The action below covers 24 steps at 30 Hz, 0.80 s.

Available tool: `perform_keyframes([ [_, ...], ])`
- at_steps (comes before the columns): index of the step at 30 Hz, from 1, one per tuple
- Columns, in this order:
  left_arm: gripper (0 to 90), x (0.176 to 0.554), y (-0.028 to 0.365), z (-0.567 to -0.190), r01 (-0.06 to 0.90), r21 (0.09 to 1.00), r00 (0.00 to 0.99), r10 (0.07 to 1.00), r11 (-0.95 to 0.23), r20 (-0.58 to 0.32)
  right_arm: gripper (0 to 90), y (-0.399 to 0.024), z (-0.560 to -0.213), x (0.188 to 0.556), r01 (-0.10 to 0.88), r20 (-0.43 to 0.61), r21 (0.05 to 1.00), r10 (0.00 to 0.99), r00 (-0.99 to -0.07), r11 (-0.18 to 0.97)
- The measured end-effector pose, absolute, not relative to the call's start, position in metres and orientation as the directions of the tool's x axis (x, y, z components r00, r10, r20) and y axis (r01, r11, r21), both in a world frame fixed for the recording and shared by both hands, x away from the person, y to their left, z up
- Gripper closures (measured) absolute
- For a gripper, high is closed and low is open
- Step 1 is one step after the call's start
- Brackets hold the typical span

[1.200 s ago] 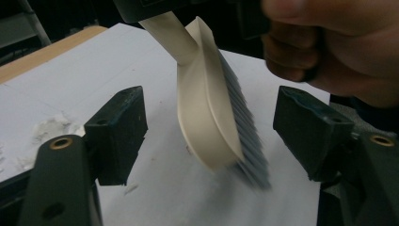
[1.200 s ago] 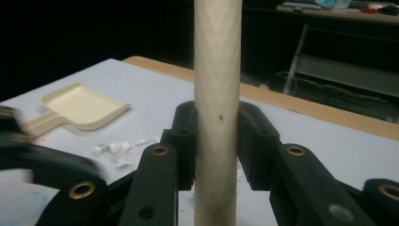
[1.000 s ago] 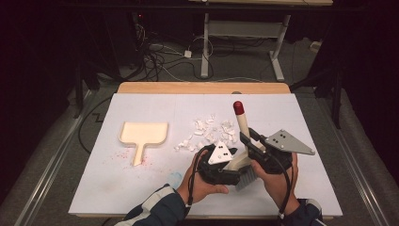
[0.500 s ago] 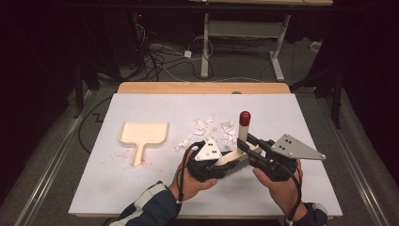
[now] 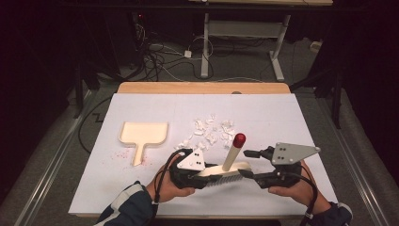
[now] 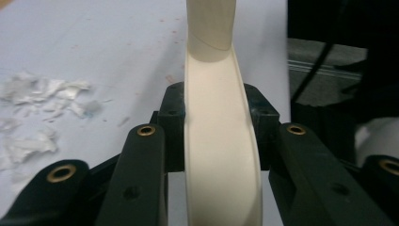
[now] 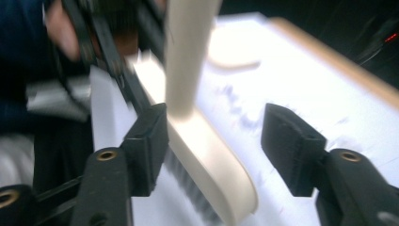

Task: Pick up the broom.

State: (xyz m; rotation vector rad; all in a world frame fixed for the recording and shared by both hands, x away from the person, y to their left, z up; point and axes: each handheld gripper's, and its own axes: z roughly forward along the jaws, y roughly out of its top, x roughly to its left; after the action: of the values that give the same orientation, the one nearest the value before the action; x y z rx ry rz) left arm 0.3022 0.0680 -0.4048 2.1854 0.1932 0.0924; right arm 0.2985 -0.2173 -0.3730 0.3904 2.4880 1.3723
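Brush low over tabletop near front edge, red-tipped handle angled up. Left tongs pinching brush back at one end. Right tongs spread, jaws just opened, other brush end between them, one pad beside it, other well clear.

No text, label or number can be read — not on anything here.

On the counter, the dustpan lay at centre left, the scraps to its right. Lower centre, the brush sat between both grippers, seemingly just above the surface.
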Motion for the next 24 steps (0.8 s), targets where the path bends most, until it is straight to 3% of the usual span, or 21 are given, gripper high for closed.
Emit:
perform_keyframes([
  [3, 65.8, 0.299, 0.068, -0.405, 0.083, 0.808, 0.991, 0.137, -0.583, -0.003, 40.0, -0.211, -0.382, 0.301, 0.094, -0.097, 0.828, 0.306, -0.947, 0.552],
  [6, 65.8, 0.295, 0.067, -0.404, 0.054, 0.812, 0.997, 0.075, -0.581, -0.013, 42.6, -0.197, -0.4, 0.301, 0.059, -0.078, 0.767, 0.184, -0.98, 0.639],
  [9, 65.7, 0.293, 0.064, -0.404, 0.037, 0.804, 0.998, 0.054, -0.593, -0.006, 53.4, -0.189, -0.41, 0.304, 0.022, -0.055, 0.758, 0.098, -0.994, 0.652],
  [10, 65.7, 0.292, 0.063, -0.404, 0.031, 0.796, 0.998, 0.056, -0.604, 0.003, 60.6, -0.187, -0.412, 0.303, 0.011, -0.054, 0.759, 0.079, -0.995, 0.651],
  [16, 59.5, 0.294, 0.064, -0.406, 0.035, 0.788, 0.998, 0.067, -0.614, 0.008, 67.4, -0.183, -0.414, 0.299, -0.021, -0.075, 0.751, 0.054, -0.996, 0.66],
  [20, 49.3, 0.294, 0.075, -0.402, 0.054, 0.801, 0.987, 0.154, -0.597, 0.047, 67.6, -0.186, -0.41, 0.3, 0.002, -0.086, 0.748, 0.1, -0.991, 0.663],
  [22, 37.9, 0.292, 0.096, -0.398, 0.084, 0.803, 0.958, 0.271, -0.59, 0.098, 67.6, -0.191, -0.408, 0.302, 0.022, -0.085, 0.757, 0.132, -0.988, 0.653],
  [24, 35.6, 0.289, 0.113, -0.398, 0.095, 0.806, 0.925, 0.351, -0.584, 0.145, 67.6, -0.196, -0.405, 0.305, 0.036, -0.085, 0.767, 0.157, -0.984, 0.64],
])
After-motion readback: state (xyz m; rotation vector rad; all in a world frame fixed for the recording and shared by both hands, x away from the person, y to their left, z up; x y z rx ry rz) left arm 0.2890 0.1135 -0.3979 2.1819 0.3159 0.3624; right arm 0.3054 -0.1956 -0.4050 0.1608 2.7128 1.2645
